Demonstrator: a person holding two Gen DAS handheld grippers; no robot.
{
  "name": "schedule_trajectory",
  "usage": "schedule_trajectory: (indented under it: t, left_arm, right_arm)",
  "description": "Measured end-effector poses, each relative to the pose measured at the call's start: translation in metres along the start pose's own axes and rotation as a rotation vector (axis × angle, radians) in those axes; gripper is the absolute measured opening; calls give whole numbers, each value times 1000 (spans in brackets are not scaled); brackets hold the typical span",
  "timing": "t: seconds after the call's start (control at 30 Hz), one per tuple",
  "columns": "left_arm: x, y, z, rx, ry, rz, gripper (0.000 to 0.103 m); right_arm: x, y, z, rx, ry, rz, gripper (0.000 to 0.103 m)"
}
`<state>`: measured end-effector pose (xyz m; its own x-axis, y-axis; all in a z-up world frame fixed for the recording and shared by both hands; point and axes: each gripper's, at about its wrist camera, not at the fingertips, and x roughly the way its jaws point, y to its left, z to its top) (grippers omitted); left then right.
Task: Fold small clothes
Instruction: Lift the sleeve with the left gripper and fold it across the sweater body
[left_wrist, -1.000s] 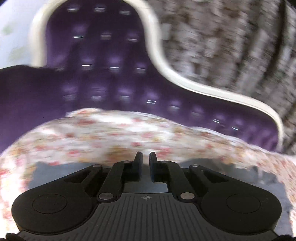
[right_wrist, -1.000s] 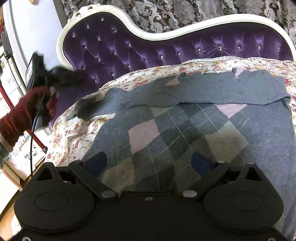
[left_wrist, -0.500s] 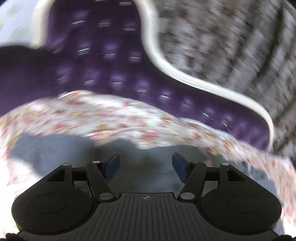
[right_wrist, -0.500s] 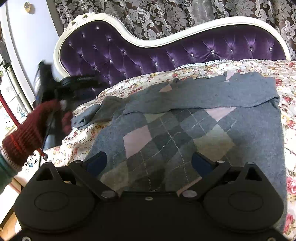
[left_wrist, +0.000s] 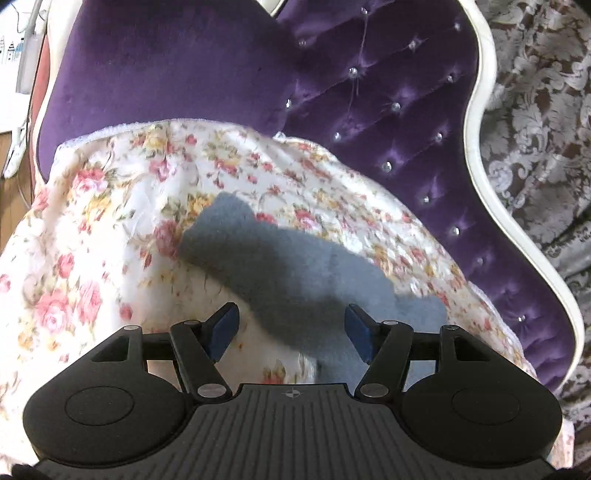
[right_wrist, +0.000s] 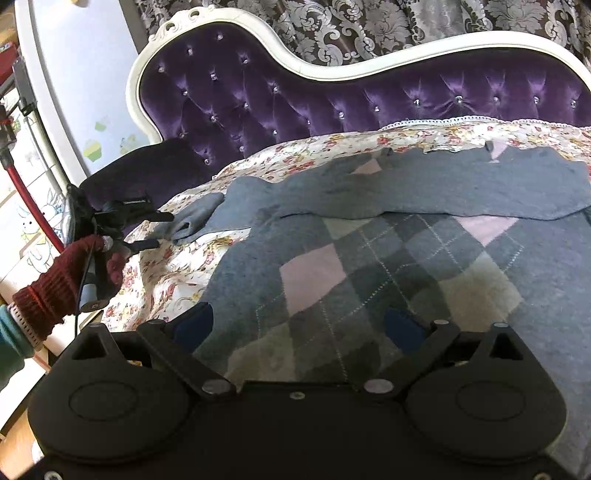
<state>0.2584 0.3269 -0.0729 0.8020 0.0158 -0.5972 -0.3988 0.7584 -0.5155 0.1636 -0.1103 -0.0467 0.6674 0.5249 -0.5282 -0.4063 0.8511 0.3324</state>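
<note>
Right wrist view: sweater (right_wrist: 388, 266) lies flat on the floral cover (right_wrist: 177, 273), one sleeve (right_wrist: 207, 218) trailing beside the spread, empty left gripper (right_wrist: 155, 230); right gripper (right_wrist: 299, 325) likewise spread; advise pinching the cuff squarely before folding inward.

One grey argyle sweater (right_wrist: 388, 266) is being counted, spread flat, with one sleeve (left_wrist: 295, 266) lying out over the cover. One floral bedspread (right_wrist: 177, 273) is being recorded beneath it. One purple tufted sofa (right_wrist: 258, 92) with a white frame is being listed. Two grippers are being tallied: the left gripper (left_wrist: 291, 332) and the right gripper (right_wrist: 299, 325), each with two blue-padded fingers (left_wrist: 223, 332) spread apart. One red-gloved hand (right_wrist: 79, 258) is being noted. One patterned curtain (right_wrist: 351, 26) is being entered behind.
</note>
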Motion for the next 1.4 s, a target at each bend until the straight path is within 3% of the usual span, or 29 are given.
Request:
schedule_trajectory:
  t: [0.23, 0.27, 0.3, 0.33, 0.53, 0.9, 1.17, 1.4]
  left_arm:
    - [15, 2, 13, -33, -20, -34, 59]
    - [17, 2, 14, -38, -27, -33, 52]
    - [19, 2, 14, -41, -28, -25, 21]
    - [21, 3, 15, -45, -17, -15, 6]
    - [-10, -19, 27, 60, -135, -14, 6]
    - [-103, -104, 90, 286, -311, -135, 6]
    - [-119, -199, 82, 379, -324, -329, 6]
    - [-95, -295, 27, 431, -227, -536, 7]
  right_arm:
    - [2, 2, 1, -10, 10, -8, 99]
    - [3, 2, 0, -9, 13, -10, 99]
    - [4, 2, 0, -8, 16, -12, 99]
    - [4, 1, 0, -7, 18, -13, 99]
    - [3, -2, -1, -5, 19, -21, 99]
    - [-8, -1, -1, 12, -5, 3, 99]
    - [-21, -4, -1, 19, -25, 8, 99]
    - [-35, -23, -7, 49, -40, -31, 99]
